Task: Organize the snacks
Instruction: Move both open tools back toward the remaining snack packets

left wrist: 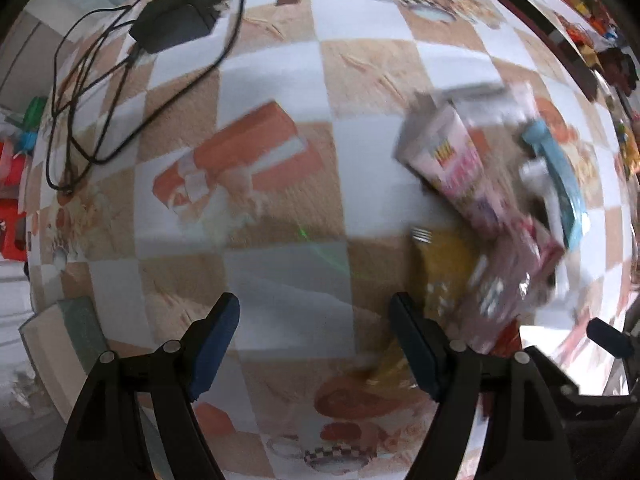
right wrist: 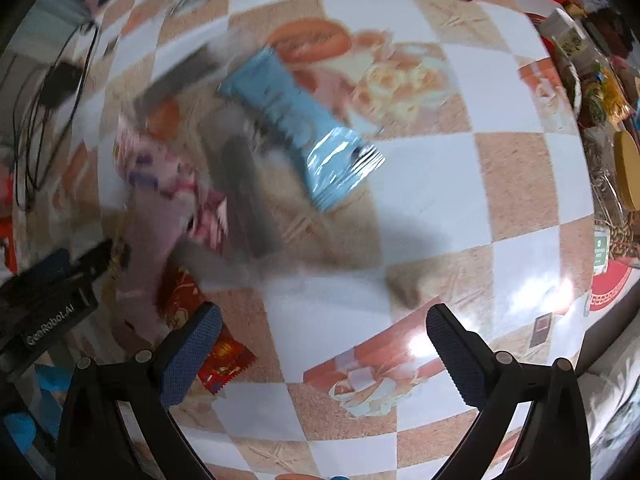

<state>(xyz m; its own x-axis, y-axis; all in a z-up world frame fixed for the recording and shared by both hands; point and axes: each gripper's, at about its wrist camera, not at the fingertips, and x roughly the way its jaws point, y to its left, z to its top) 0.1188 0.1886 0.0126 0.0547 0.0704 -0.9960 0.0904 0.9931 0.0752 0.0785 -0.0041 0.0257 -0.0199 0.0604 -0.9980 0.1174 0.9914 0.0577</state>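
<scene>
Several snack packets lie in a blurred heap on the checkered tablecloth (left wrist: 280, 64). The left wrist view has a pink packet (left wrist: 460, 168), a light blue packet (left wrist: 560, 176) and a yellow packet (left wrist: 444, 264) at the right. My left gripper (left wrist: 316, 320) points down, open and empty, its right finger (left wrist: 416, 352) beside the yellow packet. The right wrist view has the light blue packet (right wrist: 296, 120) in the middle, the pink packet (right wrist: 160, 184) to its left and a red packet (right wrist: 224, 360) by my left finger. My right gripper (right wrist: 320, 320) is open over bare cloth.
A black charger (left wrist: 176, 16) with a looped cable lies at the far left of the table. More snacks and jars (right wrist: 592, 92), a yellow round tin (right wrist: 628, 168) and a red plate (right wrist: 608, 284) crowd the right edge. A book (left wrist: 60, 340) lies near the left edge.
</scene>
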